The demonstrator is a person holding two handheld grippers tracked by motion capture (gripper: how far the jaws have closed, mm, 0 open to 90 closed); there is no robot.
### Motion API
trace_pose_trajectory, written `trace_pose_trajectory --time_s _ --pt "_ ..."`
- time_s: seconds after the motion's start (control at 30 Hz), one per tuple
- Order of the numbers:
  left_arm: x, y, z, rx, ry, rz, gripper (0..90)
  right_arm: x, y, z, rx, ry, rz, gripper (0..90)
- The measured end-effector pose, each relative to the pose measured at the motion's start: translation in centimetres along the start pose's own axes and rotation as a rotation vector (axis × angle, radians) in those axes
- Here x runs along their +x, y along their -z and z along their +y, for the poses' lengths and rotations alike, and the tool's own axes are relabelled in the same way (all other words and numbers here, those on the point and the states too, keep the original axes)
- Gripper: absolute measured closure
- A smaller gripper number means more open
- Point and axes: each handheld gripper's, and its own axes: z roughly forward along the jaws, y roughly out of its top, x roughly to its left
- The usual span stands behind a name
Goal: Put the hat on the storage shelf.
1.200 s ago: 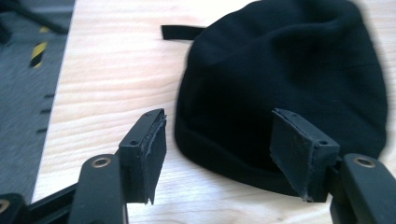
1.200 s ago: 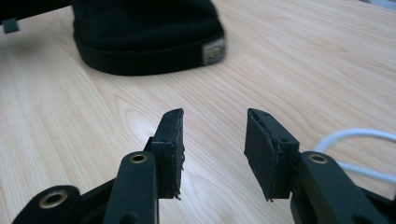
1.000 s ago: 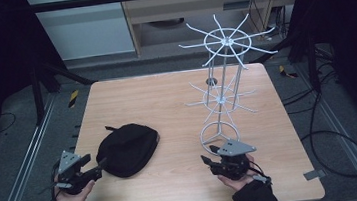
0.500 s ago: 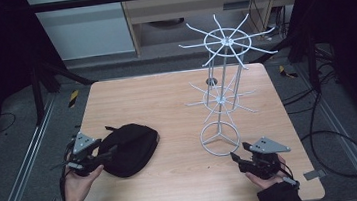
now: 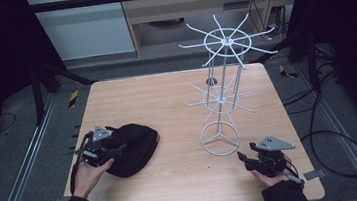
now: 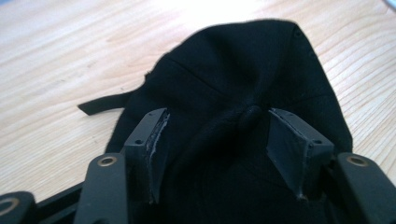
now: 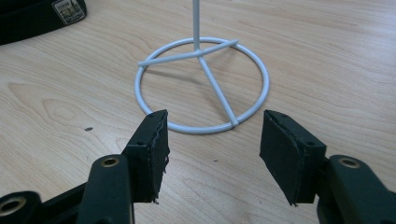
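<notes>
Left tongs (image 6: 212, 140) closing around black cap (image 6: 233, 84), pads not yet pressing, right tongs (image 7: 212, 149) wide open, empty, near white rack base (image 7: 203, 84), on desk (image 5: 166, 97)

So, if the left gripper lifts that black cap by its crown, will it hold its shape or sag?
Probably sag: the black cap looks like soft fabric, already dented and creased between the left gripper and its open jaws. Its strap lies limp on the table, so it would likely dangle. It seems light, and unlikely to roll or slip.

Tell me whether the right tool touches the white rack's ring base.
Apart. The right gripper view shows bare table between the open right tool and the ring base.
</notes>
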Motion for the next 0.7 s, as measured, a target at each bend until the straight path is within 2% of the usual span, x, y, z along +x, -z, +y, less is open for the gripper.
trace_pose_trajectory --time_s 0.13,0.2,0.37,0.43,0.47,0.5,0.53,0.7 --pt "0.2 -0.4 -0.1 0.027 0.012 -0.006 46.1 0.0 -0.2 -0.1 0.012 0.003 -0.003 42.7" --pt "0.3 -0.4 -0.2 0.027 0.029 -0.021 55.4 0.0 -0.3 -0.2 0.016 0.004 0.0 42.9" --pt "0.4 -0.8 -0.6 0.047 0.062 -0.04 63.9 -0.1 -0.5 -0.3 0.021 0.009 0.003 44.0" --pt "0.4 -0.8 -0.6 0.048 0.06 -0.039 69.7 -0.1 -0.5 -0.3 0.023 0.009 0.003 44.2" --pt "0.4 -0.4 -0.7 0.027 0.066 -0.046 69.7 -0.1 -0.5 -0.3 0.024 0.01 0.002 44.4" --pt "0.4 -0.2 -0.7 0.01 0.082 -0.065 82.2 -0.1 -0.5 -0.4 0.025 0.008 0.003 45.0" --pt "0.4 0.1 -0.6 -0.004 0.084 -0.076 84.0 -0.1 -0.5 -0.4 0.025 0.009 0.005 45.2" --pt "-0.1 1.0 -0.6 -0.038 0.06 -0.071 86.3 -0.2 -0.4 -0.5 0.023 0.004 0.002 45.4"
